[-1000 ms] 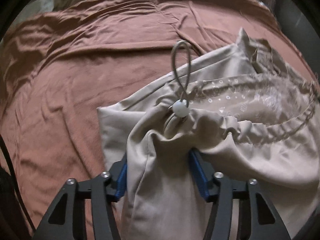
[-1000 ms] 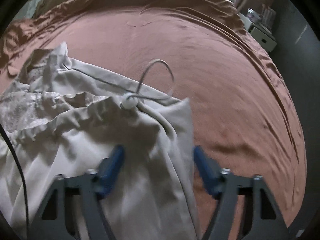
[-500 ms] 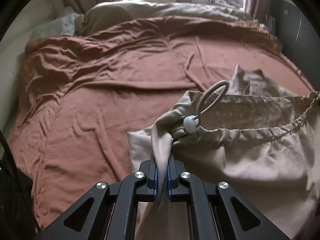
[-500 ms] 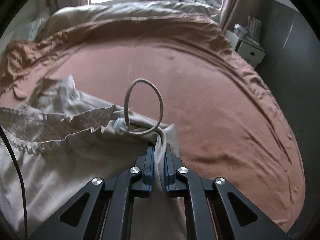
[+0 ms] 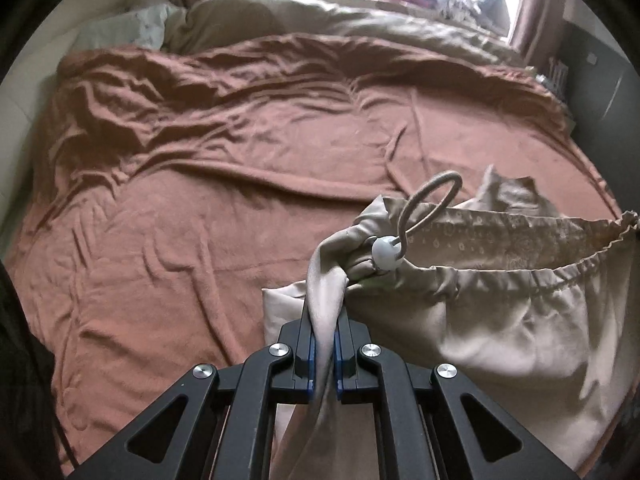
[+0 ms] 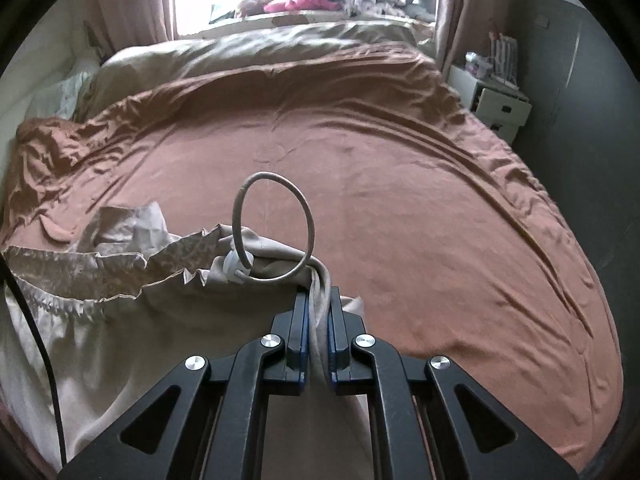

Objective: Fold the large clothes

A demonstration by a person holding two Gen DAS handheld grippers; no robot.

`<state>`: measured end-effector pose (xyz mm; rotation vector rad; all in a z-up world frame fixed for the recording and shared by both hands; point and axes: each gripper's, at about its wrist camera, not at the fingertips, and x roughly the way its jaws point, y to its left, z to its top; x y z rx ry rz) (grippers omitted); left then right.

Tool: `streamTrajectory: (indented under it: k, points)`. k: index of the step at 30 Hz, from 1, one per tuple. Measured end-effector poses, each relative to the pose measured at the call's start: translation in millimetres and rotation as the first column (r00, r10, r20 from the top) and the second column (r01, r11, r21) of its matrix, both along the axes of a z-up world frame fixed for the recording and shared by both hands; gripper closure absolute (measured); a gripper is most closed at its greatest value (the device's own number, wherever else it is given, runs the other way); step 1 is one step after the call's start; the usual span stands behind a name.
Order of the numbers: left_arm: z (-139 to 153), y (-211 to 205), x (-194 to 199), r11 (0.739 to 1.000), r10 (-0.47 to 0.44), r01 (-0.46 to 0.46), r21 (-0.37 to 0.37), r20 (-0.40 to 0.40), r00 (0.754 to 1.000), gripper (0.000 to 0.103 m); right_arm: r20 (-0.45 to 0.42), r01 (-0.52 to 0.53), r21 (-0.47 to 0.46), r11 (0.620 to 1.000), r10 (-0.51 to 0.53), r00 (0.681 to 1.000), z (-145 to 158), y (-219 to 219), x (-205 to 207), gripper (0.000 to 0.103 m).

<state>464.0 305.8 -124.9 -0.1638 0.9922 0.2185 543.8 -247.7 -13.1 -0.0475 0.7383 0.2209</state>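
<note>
A beige garment (image 5: 500, 320) with an elastic drawstring hem lies on the brown bedspread (image 5: 200, 200). My left gripper (image 5: 323, 332) is shut on the hem's left corner, just below a white cord stopper (image 5: 386, 254) and its cord loop (image 5: 430, 200). My right gripper (image 6: 318, 320) is shut on the hem's right corner of the garment (image 6: 100, 340), beside another stopper (image 6: 239, 267) and cord loop (image 6: 276, 228). The hem is lifted and stretched between both grippers, showing a patterned lining (image 5: 500, 236).
The bedspread (image 6: 420, 220) covers the bed, with a beige duvet (image 6: 260, 48) and pillows toward the window. A white nightstand (image 6: 492, 100) stands at the bed's right. A black cable (image 6: 36, 320) hangs at the left in the right wrist view.
Both grippers went from open around the hem corners to shut on them, then lifted the hem off the bed; the views tilted up toward the window.
</note>
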Motion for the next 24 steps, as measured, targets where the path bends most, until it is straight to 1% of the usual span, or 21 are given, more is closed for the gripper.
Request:
streamTrajectory:
  k: [2, 4, 9, 11, 15, 16, 20, 23, 24]
  points:
    - [-13.1, 4.6, 13.9, 1.0, 0.01, -0.01, -0.004, -0.031, 0.999, 0.096, -0.03, 0.007, -0.006, 1.0, -0.007, 1.0, -8.3, 4.2, 18.0, 0.1]
    - [-23.7, 5.7, 23.6, 1.0, 0.013, -0.013, 0.005, -0.057, 0.998, 0.096, -0.041, 0.012, -0.014, 1.0, -0.013, 0.999, -14.0, 7.6, 31.4, 0.1]
    - [-49.7, 16.1, 40.6, 0.999, 0.04, -0.041, -0.006, -0.114, 0.993, 0.096, -0.093, 0.035, -0.021, 0.999, -0.037, 0.995, -37.3, 18.2, 67.1, 0.1]
    - [-56.8, 19.1, 45.0, 0.999, 0.047, -0.048, -0.005, -0.124, 0.991, 0.096, -0.104, 0.042, -0.025, 0.999, -0.044, 0.994, -37.5, 23.7, 85.4, 0.1]
    - [-65.8, 21.2, 56.7, 0.998, 0.056, -0.055, 0.008, -0.131, 0.99, 0.096, -0.143, 0.077, -0.015, 0.997, -0.079, 0.987, -48.3, 32.4, 115.2, 0.099]
    - [-68.0, 21.1, 59.8, 0.998, 0.059, -0.058, 0.009, -0.13, 0.99, 0.096, -0.146, 0.083, -0.015, 0.996, -0.085, 0.986, -48.6, 35.8, 118.3, 0.099]
    - [-75.1, 20.6, 72.4, 0.998, 0.058, -0.056, 0.018, -0.135, 0.989, 0.096, -0.164, 0.105, -0.009, 0.994, -0.105, 0.981, -66.4, 36.9, 133.6, 0.099]
    - [-76.7, 22.8, 76.8, 0.998, 0.06, -0.059, 0.013, -0.139, 0.989, 0.095, -0.161, 0.116, -0.007, 0.993, -0.116, 0.98, -70.2, 39.0, 133.6, 0.098]
    - [-75.9, 23.5, 77.4, 0.998, 0.061, -0.06, 0.008, -0.139, 0.988, 0.095, -0.167, 0.121, -0.006, 0.993, -0.12, 0.979, -69.5, 39.2, 134.0, 0.095]
